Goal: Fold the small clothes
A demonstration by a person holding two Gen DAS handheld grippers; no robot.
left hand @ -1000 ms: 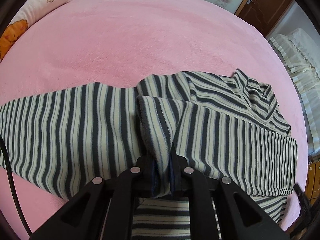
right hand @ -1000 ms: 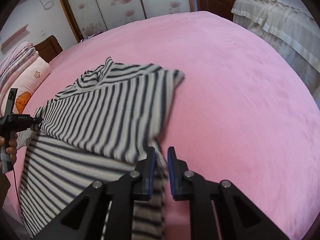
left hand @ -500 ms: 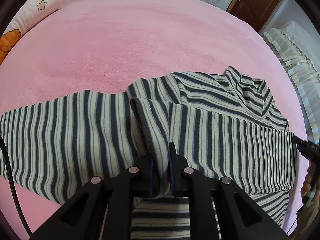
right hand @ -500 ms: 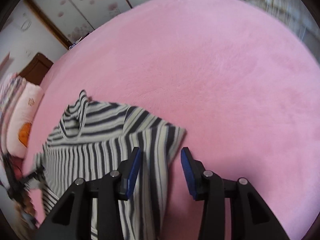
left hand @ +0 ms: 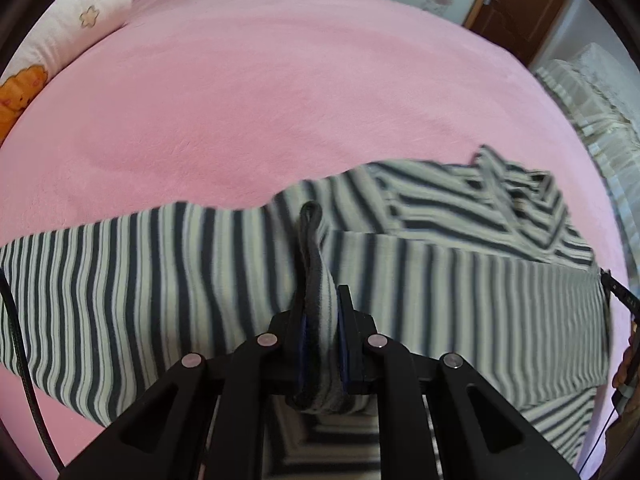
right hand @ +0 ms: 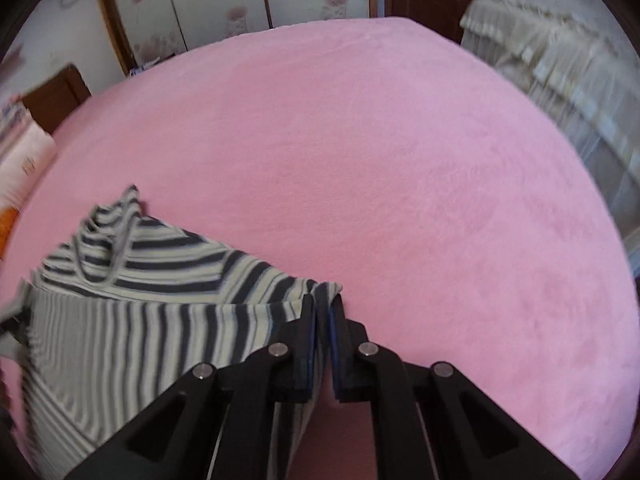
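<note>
Both claws clamp the striped top on the pink bed.

The left claw pinches a raised fold of the striped top, the cloth bunched upright between its blue pads. The right claw has just been closing, and its jaws now stand nearly together on the garment's corner. The top lies partly folded across the near side of the bed, collar towards the far edge; a pillow sits beyond.
</note>
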